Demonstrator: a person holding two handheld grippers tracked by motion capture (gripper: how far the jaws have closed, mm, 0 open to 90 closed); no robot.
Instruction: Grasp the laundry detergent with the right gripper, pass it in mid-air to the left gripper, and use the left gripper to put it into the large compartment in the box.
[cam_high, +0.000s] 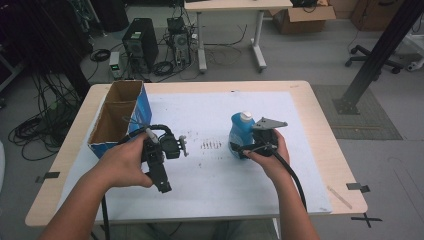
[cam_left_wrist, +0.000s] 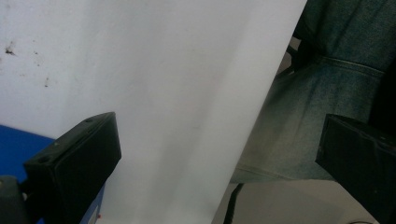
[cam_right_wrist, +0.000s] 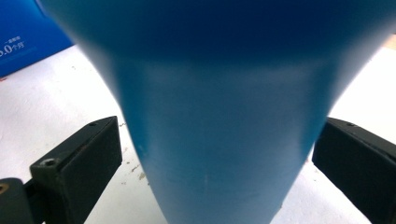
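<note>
Two tools: right tool (cam_high: 248, 146) jaws spread around blue bottle (cam_high: 241, 134), gaps visible; left tool (cam_high: 161, 165) jaws apart, empty.

Both forearms are bare. The left gripper (cam_high: 161, 155) is black and boxy, with a looped black cable at its far end. The right gripper (cam_high: 264, 140) carries a grey three-cornered plate, trailing a thick black cable nearward. Blue denim covers the lap.

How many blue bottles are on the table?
1. The blue bottle stands on the white sheet, right of the middle, between the jaws of the right tongs. The open cardboard box at the left could hide more; its inside is only partly visible.
</note>
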